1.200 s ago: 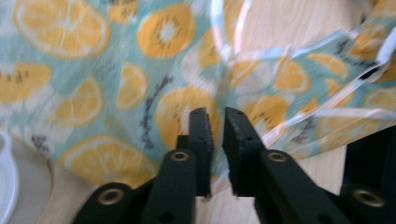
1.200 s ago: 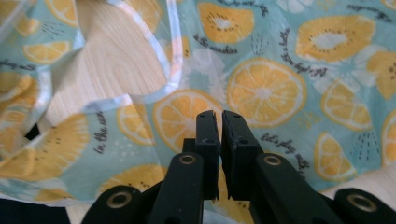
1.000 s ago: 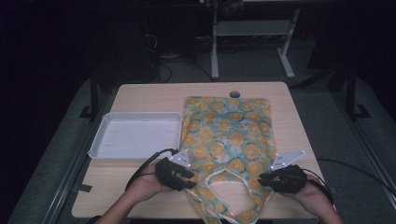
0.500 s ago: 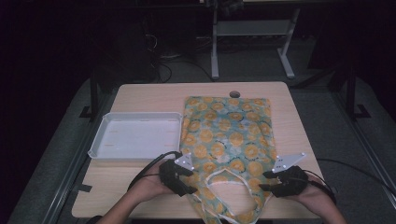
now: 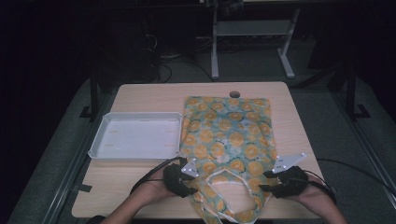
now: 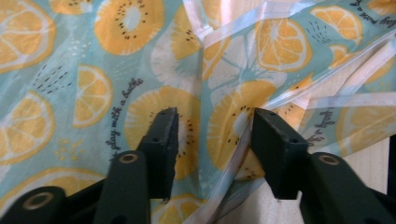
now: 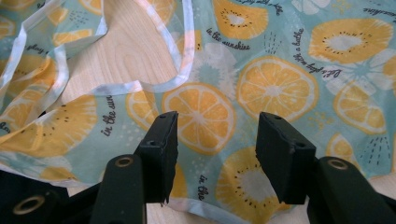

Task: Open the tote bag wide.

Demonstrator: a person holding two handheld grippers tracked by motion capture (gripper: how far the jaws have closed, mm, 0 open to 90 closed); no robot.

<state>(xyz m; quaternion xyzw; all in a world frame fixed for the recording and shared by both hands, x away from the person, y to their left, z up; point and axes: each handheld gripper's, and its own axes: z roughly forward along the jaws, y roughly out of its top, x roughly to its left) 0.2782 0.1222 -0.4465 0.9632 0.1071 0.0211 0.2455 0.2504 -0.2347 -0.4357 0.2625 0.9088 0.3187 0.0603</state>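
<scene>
A teal cloth printed with orange slices and edged in pale tape point(image 5: 229, 135) lies flat down the middle of the wooden table point(image 5: 149, 95); its looped straps curl at the near end. My left gripper point(image 5: 189, 183) sits at the cloth's near left edge, jaws open over the fabric point(image 6: 140, 60) without pinching it point(image 6: 212, 126). At the near right edge my right gripper point(image 5: 265, 181) stands open too, its jaws just above an orange-slice print point(image 7: 201, 112) with the hem below them point(image 7: 215, 135). A hand holds each gripper.
An empty white tray point(image 5: 137, 140) rests left of the cloth, touching its edge. A round hole point(image 5: 235, 94) is in the tabletop beyond the cloth. Cables trail from both grippers. A metal stand point(image 5: 252, 32) is on the dark floor behind.
Both grippers have slid slightly toward the near table edge along the cloth's sides. Cloth and tray lie as before.
</scene>
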